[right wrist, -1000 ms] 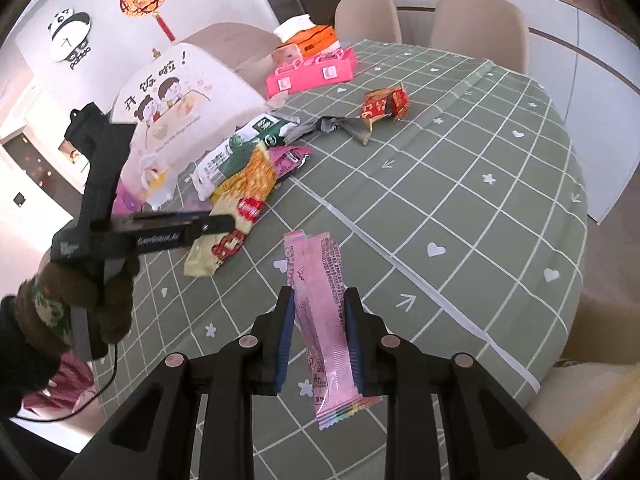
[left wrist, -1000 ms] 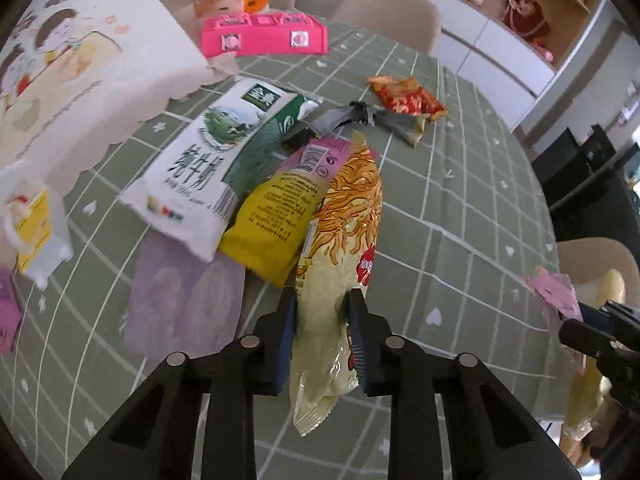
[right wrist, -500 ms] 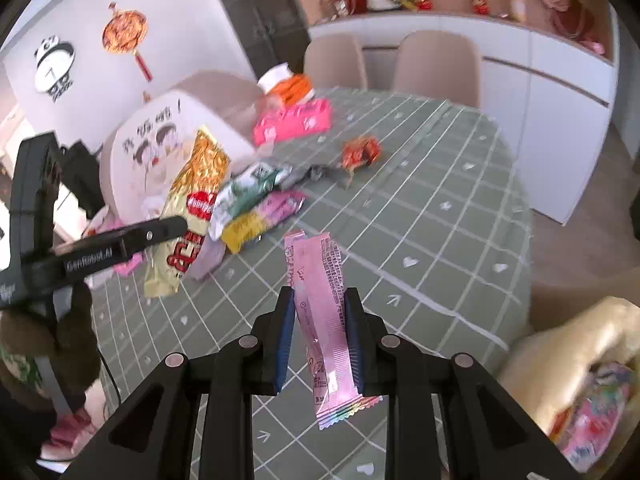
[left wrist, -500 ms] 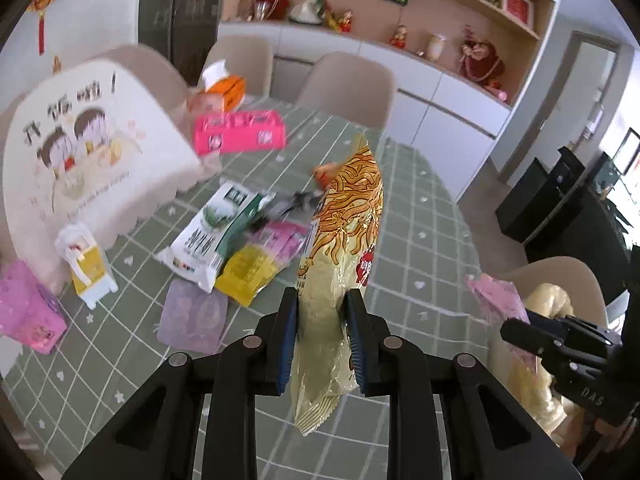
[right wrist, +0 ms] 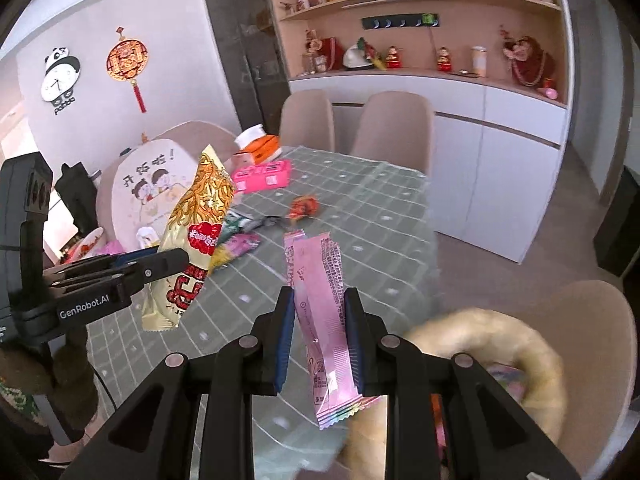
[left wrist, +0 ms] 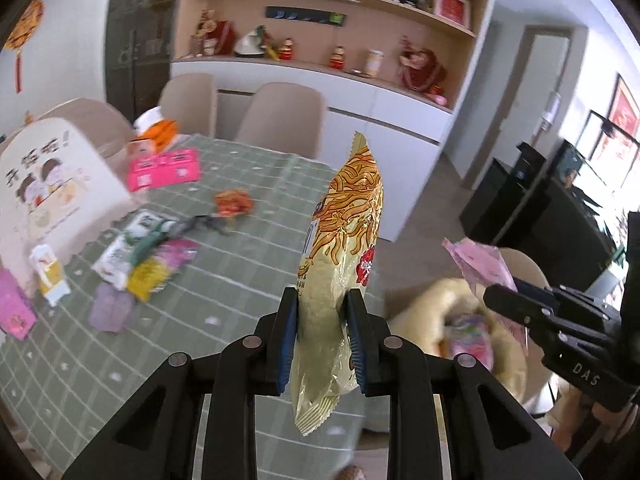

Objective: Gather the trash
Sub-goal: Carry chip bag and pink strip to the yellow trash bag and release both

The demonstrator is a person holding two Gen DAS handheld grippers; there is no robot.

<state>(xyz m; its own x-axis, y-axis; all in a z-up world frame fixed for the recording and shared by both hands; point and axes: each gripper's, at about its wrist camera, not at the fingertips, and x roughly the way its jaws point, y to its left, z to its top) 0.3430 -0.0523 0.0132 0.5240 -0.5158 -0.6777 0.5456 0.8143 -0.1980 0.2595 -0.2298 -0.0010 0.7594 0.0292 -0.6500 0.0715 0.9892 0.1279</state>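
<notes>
Left wrist view: the left gripper is clamped on a yellow noodle packet, blue pads pressing both sides, the packet standing upright and held up off the green checked table. Off to the right, the right gripper holds pink sachets above a cream-coloured bag sitting on a beige chair beside the table. Wrappers show inside the bag's mouth.

Right wrist view: the right gripper is closed tight on the pink sachets, a stack of them fanned out at the bottom end, hanging just left of the bag. At left, the left gripper grips the noodle packet in the air over the table.

Left on the table: a white and green packet, a yellow packet, a red wrapper, a pink box and a pale purple packet, clustered near the far left side. Motion blur softens the detail.
</notes>
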